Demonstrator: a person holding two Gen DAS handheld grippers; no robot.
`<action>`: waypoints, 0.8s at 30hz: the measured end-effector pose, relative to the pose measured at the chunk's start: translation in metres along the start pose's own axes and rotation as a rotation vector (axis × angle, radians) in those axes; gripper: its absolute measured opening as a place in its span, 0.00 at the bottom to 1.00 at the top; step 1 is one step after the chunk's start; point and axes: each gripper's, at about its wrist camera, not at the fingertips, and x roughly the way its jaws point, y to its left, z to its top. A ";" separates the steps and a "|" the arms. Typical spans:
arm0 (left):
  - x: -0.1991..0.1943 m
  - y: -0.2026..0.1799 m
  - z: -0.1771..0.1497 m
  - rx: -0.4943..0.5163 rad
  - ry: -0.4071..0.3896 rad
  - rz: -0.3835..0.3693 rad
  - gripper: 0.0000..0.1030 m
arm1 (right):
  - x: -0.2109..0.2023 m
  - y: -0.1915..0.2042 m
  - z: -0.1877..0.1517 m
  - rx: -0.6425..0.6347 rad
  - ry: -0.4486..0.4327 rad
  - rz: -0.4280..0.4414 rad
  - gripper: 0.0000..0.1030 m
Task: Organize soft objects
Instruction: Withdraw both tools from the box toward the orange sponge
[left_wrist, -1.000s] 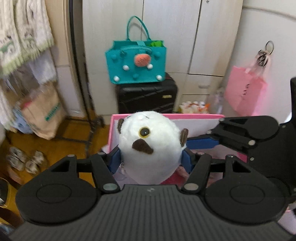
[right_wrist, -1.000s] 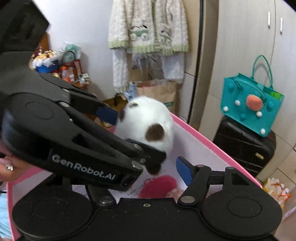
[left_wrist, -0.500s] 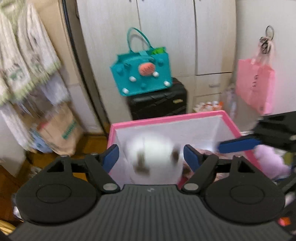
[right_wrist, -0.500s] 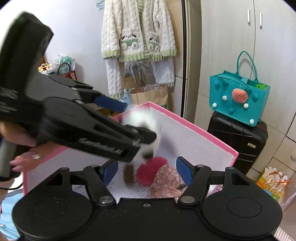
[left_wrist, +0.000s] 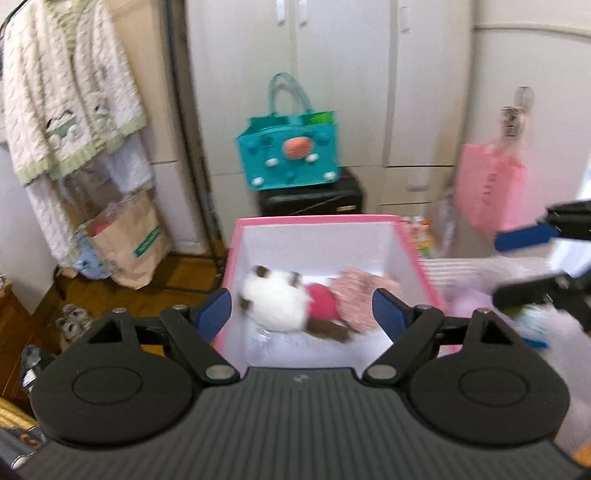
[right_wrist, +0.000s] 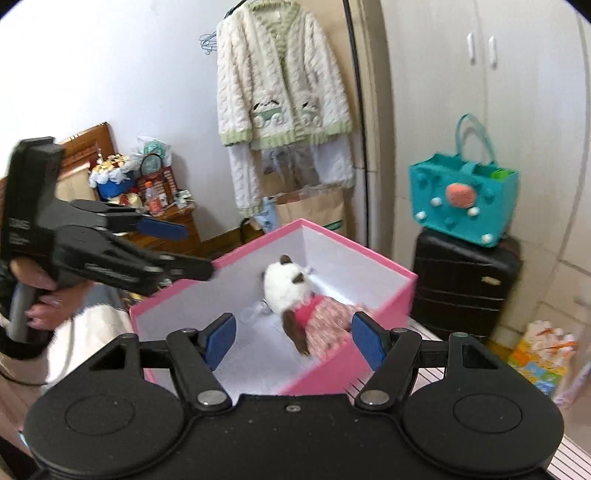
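Over on the far left of the right wrist view there's a hand (right_wrist: 38, 295) wrapped round the handle of the left gripper (right_wrist: 192, 251), which hangs above the near-left corner of the pink box (right_wrist: 325, 373) with its blue pads spread apart and nothing between them — its jaws have just been opening, and the toy it could have pinched is down in the box, not touching it. Behind it sits a wooden bit of furniture piled with clutter, too small to make out. Moving right, a cream knitted cardigan (right_wrist: 280, 85) hangs on the wall above a brown paper bag (left_wrist: 127, 243). Then the box itself: pink outside, white inside, lid off. In it lies the white plush toy (left_wrist: 275, 302) with brown ears and a brown foot, on its side against the left part of the floor, and right beside it — touching — is a pink-and-floral dress or cloth (left_wrist: 360, 291); can't tell if that's part of the same toy. The right gripper (right_wrist: 293, 338) hovers over the near edge of the box, pads wide apart and holding nothing. Further right, a teal felt tote (right_wrist: 463, 203) stands on a black suitcase (right_wrist: 461, 291) in front of pale wardrobe doors, and a pink bag (left_wrist: 489, 188) hangs at the far right in the left wrist view.
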 end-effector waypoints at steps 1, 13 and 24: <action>-0.009 -0.006 -0.004 0.019 -0.003 -0.022 0.81 | -0.010 0.001 -0.005 0.003 -0.005 -0.028 0.72; -0.074 -0.071 -0.042 0.281 0.167 -0.353 0.81 | -0.095 0.033 -0.085 0.259 0.061 -0.133 0.72; -0.045 -0.128 -0.100 0.270 0.128 -0.405 0.81 | -0.105 0.024 -0.178 0.340 0.111 -0.183 0.72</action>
